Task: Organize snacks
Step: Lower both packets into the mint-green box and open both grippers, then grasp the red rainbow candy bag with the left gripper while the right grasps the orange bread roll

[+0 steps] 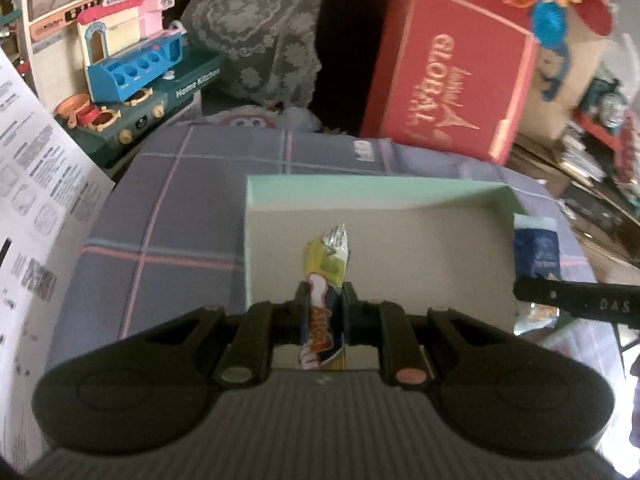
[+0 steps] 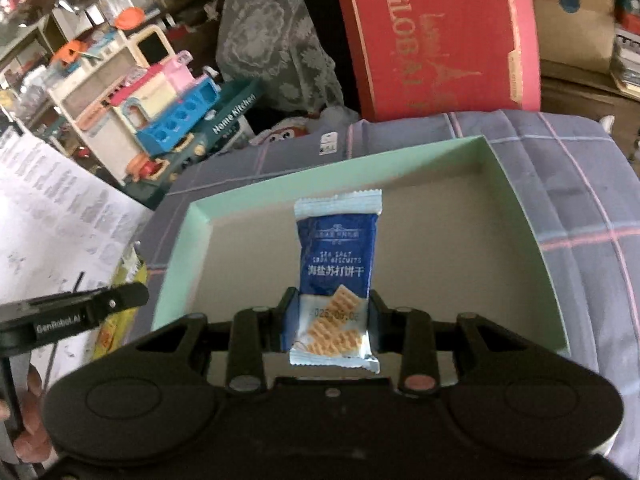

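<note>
Through my left wrist camera, my left gripper (image 1: pixel 325 300) is clamped tight on a yellow snack packet (image 1: pixel 326 280), its jaws pinching the wrapper edge-on so the packet sticks out ahead of the fingers. It hangs above the open box (image 1: pixel 372 188), a shallow one with mint-green walls and a plain grey-brown floor, sitting on a checked cloth (image 1: pixel 172 216). At the right edge I see the tip of my right gripper (image 1: pixel 576 300) with a blue packet (image 1: pixel 536 252) ahead of it, over the box's right wall. A red carton (image 1: pixel 456 68) leans behind the box, and a toy kitchen (image 1: pixel 132 76) stands to the left.

Through my right wrist camera, my right gripper (image 2: pixel 329 320) is closed narrowly on the blue packet of soda biscuits (image 2: pixel 338 264), gripping its lower half by both side edges. The packet is held flat-on above the box's floor, with nothing lying in the box (image 2: pixel 516 196) beneath it. My left gripper (image 2: pixel 80 312) shows at the left edge, beside a printed sheet (image 2: pixel 52 216).
</note>
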The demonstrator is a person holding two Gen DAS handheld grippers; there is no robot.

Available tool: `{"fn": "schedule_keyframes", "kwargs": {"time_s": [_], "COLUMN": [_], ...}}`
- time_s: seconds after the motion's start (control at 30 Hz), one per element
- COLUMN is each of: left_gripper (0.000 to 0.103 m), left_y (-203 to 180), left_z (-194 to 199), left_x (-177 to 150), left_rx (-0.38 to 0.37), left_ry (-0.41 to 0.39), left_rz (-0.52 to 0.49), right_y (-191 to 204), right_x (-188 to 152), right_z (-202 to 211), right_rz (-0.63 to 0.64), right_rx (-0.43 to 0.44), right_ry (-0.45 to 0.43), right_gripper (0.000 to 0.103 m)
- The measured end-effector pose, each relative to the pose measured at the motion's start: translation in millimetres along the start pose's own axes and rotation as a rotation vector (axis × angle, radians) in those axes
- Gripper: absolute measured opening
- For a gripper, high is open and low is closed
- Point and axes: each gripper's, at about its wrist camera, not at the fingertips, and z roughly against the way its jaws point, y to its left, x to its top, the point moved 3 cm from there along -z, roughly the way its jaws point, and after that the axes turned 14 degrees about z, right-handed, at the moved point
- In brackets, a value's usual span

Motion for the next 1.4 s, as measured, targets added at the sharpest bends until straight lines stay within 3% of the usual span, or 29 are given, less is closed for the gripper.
{"fn": "schedule_keyframes", "kwargs": {"time_s": [0.3, 0.4, 0.43, 0.47, 0.5, 0.53, 0.57, 0.6, 0.9, 1.4], "left_gripper": [0.015, 0.019, 0.030, 0.056, 0.070, 0.091, 0.100, 0.101, 0.103, 0.103], "left_y": [-9, -12, -13, -14, -14, -15, -15, -16, -18, -3], "left_z": [-83, -100, -103, -106, -108, -107, -104, -103, -75, 15], "left_x": [42, 48, 49, 50, 51, 50, 49, 49, 21, -105], "left_rx": [0.097, 0.122, 0.131, 0.147, 0.167, 0.188, 0.199, 0.199, 0.166, 0.097], "left_ry": [0.010, 0.014, 0.009, 0.003, -0.012, -0.038, -0.059, -0.070, -0.015, 0.079], "left_rz": [-0.036, -0.045, -0.048, -0.051, -0.054, -0.060, -0.066, -0.069, -0.071, -0.112], "right_y": [-11, -13, -14, -14, -15, -16, -17, -17, -17, 17], "right_x": [37, 41, 42, 42, 43, 42, 44, 43, 20, -68], "right_z": [-91, -106, -109, -110, -111, -111, -110, -107, -67, 38], "right_rz": [0.025, 0.022, 0.021, 0.021, 0.021, 0.018, 0.014, 0.011, 0.014, 0.075], "right_rx": [0.017, 0.021, 0.025, 0.020, 0.015, 0.013, 0.006, 0.004, 0.020, 0.121], "right_ry": [0.086, 0.085, 0.080, 0.070, 0.062, 0.052, 0.038, 0.022, -0.012, -0.033], "right_gripper": [0.034, 0.034, 0.037, 0.040, 0.057, 0.078, 0.086, 0.092, 0.101, 0.103]}}
